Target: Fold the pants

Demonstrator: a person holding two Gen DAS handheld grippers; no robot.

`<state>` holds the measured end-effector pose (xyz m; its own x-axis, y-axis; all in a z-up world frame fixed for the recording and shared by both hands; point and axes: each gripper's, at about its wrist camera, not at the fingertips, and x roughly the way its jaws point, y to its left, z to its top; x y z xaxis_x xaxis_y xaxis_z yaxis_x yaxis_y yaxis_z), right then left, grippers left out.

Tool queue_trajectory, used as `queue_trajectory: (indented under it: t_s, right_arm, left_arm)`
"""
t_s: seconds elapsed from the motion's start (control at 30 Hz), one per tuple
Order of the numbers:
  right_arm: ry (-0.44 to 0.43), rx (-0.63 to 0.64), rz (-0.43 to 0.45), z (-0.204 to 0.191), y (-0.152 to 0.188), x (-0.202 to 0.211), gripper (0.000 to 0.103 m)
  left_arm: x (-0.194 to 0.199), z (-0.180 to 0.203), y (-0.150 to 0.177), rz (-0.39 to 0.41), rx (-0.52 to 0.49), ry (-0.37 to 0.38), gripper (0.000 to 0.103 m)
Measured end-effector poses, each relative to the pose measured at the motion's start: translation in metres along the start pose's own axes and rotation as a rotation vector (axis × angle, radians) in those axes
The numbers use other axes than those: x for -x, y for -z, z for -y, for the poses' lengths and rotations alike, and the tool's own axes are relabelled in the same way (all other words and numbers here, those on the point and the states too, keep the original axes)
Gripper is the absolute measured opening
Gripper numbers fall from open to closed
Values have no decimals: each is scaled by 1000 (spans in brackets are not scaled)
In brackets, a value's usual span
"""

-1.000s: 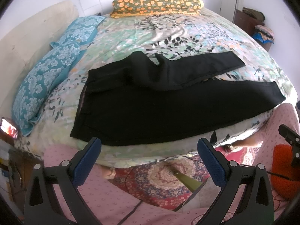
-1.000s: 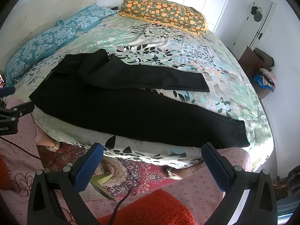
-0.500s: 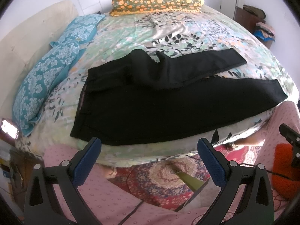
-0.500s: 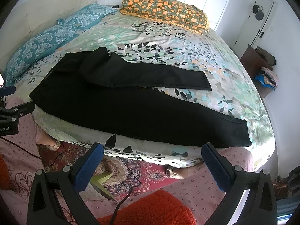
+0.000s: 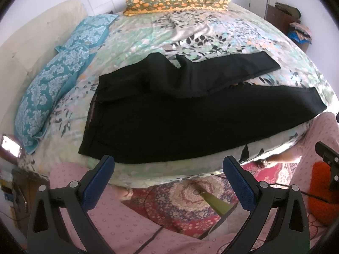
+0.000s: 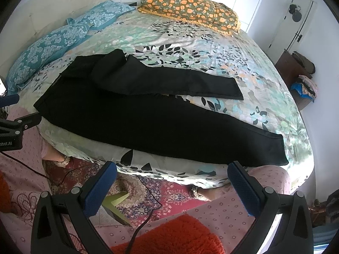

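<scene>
Pants [image 5: 190, 122] lie spread on the bed [image 5: 211, 31]; left claw [image 5: 169, 182] and right claw [image 6: 172, 187] gape wide, empty.

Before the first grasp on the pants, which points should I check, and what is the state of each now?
1. Left gripper open and empty: ok.
2. Right gripper open and empty: ok.
3. Pants lie wholly on the bed: ok, though the near edge lies close to the bed's side.
4. Legs lie flat and apart: not ok, the far leg bunches and overlaps the near leg near the crotch.
5. Waistband in reach of the left gripper: ok by the look, it lies on the left side.
6. Hem of the near leg free: ok, nothing lies on it.
</scene>
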<state>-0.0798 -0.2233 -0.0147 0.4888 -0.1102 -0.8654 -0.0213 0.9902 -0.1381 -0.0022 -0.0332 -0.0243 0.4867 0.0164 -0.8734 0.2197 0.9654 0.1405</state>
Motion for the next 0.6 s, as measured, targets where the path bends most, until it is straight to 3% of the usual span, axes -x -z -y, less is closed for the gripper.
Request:
queue_trajectory:
  t_s: [0.47,0.53,0.6]
  right_arm:
    - [-31,27,16,-4,-5,-6,103]
    - [-37,40,63,-2,-11,-2,103]
    - [-15,35,171,5,-18,13,103]
  left_arm:
    - [-7,-9,-11,18,26,-20,102]
    - [-9,-15,-13,23,46,-19,102]
    - [-11,-23,-17,37,61,-25,102]
